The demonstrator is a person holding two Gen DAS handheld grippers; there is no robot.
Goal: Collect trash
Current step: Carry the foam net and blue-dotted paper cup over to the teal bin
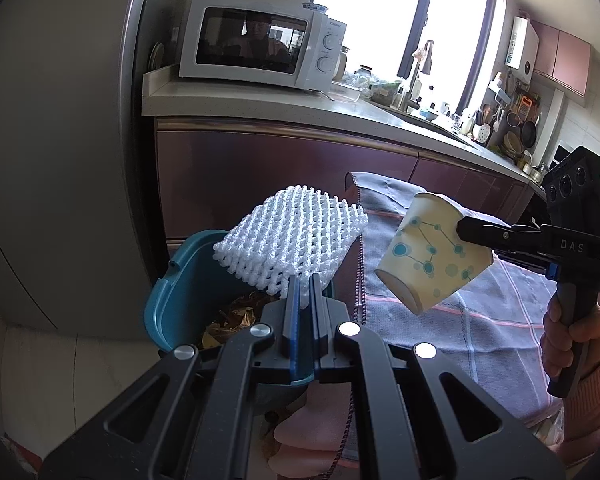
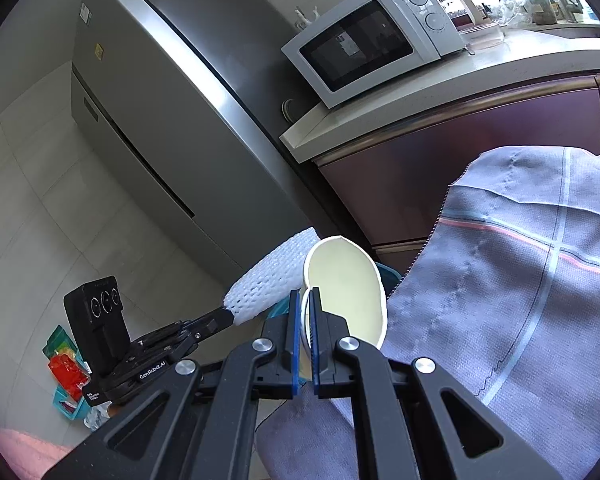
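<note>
Kitchen counter and microwave [image 1: 260, 40] behind. My left gripper [image 1: 305, 280] is clamped on white foam net [image 1: 292, 236], teal bin [image 1: 188, 280] right below it. My right gripper [image 2: 305, 292] pinches paper cup [image 2: 344, 280] rim, cup sticking out ahead, beside grey cloth [image 2: 520, 280].

White foam net [image 1: 290, 240], teal-dotted cream cup [image 1: 434, 254], teal bin [image 1: 180, 300].

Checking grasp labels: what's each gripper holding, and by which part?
Left gripper: white foam net, pinched at its near edge. Right gripper: paper cup, fingers clamped on the rim wall, cup tipped on its side.
</note>
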